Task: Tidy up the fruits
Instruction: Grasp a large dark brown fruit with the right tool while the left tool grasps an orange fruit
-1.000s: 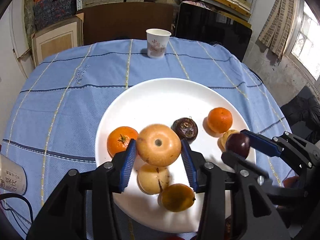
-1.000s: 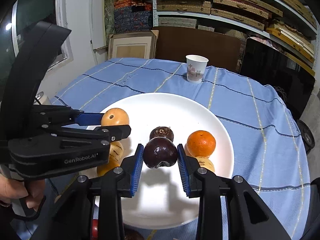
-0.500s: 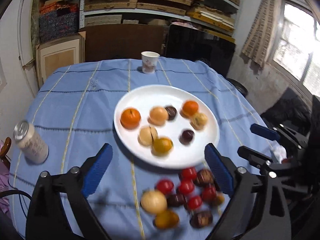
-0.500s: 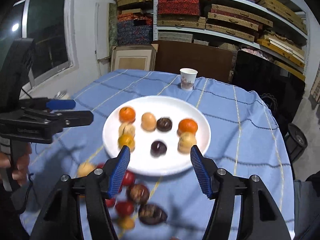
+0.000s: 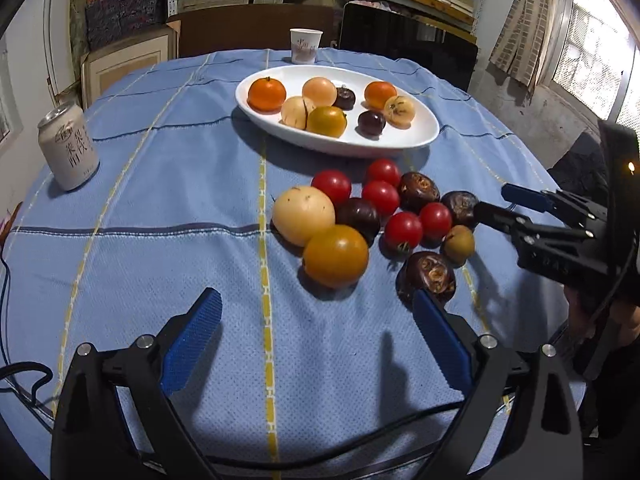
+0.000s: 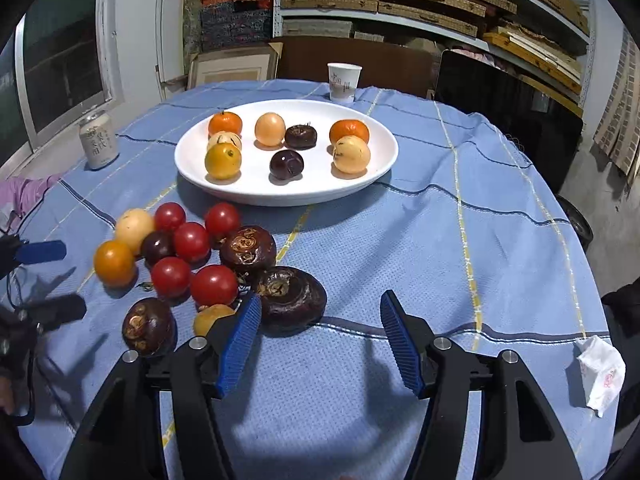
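Note:
A white plate point(image 5: 416, 140) point(image 6: 380, 168) holds several fruits: oranges, pale round fruits, a yellow one and dark ones. In front of it a loose pile lies on the blue cloth: red tomatoes point(image 5: 403, 229) point(image 6: 214, 285), a pale fruit point(image 5: 303, 214), a yellow-orange fruit point(image 5: 335, 255) point(image 6: 114, 262) and dark brown fruits point(image 5: 426, 276) point(image 6: 291, 294). My left gripper point(image 5: 316, 332) is open and empty, just short of the pile. My right gripper point(image 6: 320, 340) is open and empty, its left finger beside a dark brown fruit; it also shows at the right of the left wrist view point(image 5: 504, 204).
A drink can point(image 5: 68, 147) point(image 6: 98, 141) stands at the table's left. A paper cup point(image 5: 305, 45) point(image 6: 344, 81) stands behind the plate. A crumpled white wrapper point(image 6: 600, 372) lies at the right edge. Shelves and boxes are behind the table.
Both grippers let go of their fruits onto the plate, opened and drew back from it. The loose pile on the cloth has come into view close in front of them.

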Action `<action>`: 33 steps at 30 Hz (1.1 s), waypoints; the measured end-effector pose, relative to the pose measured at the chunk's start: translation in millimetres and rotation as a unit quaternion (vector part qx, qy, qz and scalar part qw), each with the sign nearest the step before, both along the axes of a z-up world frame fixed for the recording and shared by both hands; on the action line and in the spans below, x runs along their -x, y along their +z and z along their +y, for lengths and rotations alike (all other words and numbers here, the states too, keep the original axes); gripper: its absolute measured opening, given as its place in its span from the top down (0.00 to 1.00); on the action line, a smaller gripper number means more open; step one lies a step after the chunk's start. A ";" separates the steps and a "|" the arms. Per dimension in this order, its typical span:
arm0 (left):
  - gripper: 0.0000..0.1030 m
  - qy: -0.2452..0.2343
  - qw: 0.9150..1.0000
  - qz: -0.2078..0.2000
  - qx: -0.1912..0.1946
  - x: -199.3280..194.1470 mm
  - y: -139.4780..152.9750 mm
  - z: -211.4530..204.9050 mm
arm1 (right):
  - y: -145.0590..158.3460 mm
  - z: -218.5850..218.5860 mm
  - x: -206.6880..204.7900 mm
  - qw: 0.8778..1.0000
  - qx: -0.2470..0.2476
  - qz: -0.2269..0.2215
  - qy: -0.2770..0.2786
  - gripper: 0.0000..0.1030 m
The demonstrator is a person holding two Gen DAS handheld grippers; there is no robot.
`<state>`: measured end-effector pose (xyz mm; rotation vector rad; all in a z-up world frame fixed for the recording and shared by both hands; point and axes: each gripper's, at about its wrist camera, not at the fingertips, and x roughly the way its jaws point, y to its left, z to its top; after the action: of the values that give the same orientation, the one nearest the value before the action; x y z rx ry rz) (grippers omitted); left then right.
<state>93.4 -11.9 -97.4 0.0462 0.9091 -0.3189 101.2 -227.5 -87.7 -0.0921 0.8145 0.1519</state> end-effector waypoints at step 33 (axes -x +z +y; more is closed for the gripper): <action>0.09 0.043 0.999 -0.014 -0.025 -29.5 -1.7 -12.5 | -0.5 -32.3 11.7 0.994 -0.110 -0.008 0.000 0.57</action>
<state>123.0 -24.4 -99.1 0.0563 0.8877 -0.2146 89.5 -259.8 -88.2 0.1138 0.7779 0.2396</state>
